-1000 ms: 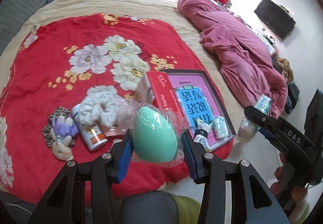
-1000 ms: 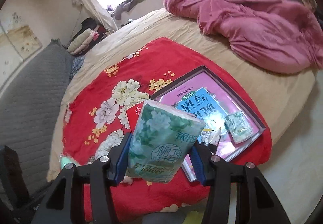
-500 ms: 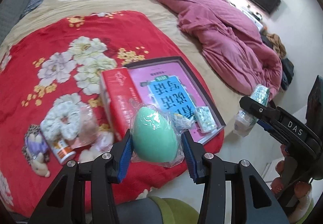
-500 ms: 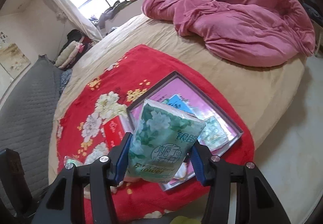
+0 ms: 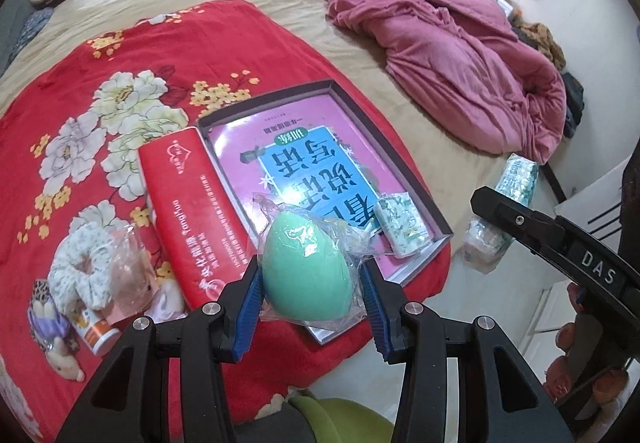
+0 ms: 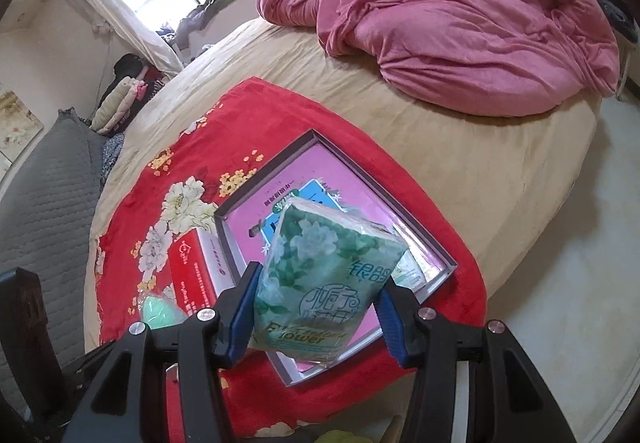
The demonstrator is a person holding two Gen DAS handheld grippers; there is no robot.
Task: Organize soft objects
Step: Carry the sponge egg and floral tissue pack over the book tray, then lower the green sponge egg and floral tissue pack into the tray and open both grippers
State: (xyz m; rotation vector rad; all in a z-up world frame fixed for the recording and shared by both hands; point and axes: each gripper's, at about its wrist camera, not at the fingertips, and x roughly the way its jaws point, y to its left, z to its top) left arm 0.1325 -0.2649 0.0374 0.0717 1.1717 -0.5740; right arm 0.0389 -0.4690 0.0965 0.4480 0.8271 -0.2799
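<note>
My left gripper [image 5: 308,303] is shut on a green egg-shaped sponge in clear wrap [image 5: 306,277], held above the near corner of a shallow grey box [image 5: 408,179] with a pink book inside. My right gripper [image 6: 318,309] is shut on a green floral tissue pack [image 6: 324,279], held above the same box [image 6: 424,239]. The tissue pack also shows in the left wrist view [image 5: 500,219], off the bed's edge. A small tissue pack [image 5: 402,229] lies in the box.
A red tissue box [image 5: 192,211] lies left of the grey box on the red floral blanket [image 5: 120,55]. A white scrunchie [image 5: 80,275], an orange-labelled bottle [image 5: 96,331] and small plush toys [image 5: 52,327] lie at the left. A pink duvet [image 5: 440,43] is heaped beyond.
Both grippers have moved rightward and nearer the grey box, each still holding its object. The scrunchie and toys have slid toward the left of the left wrist view.
</note>
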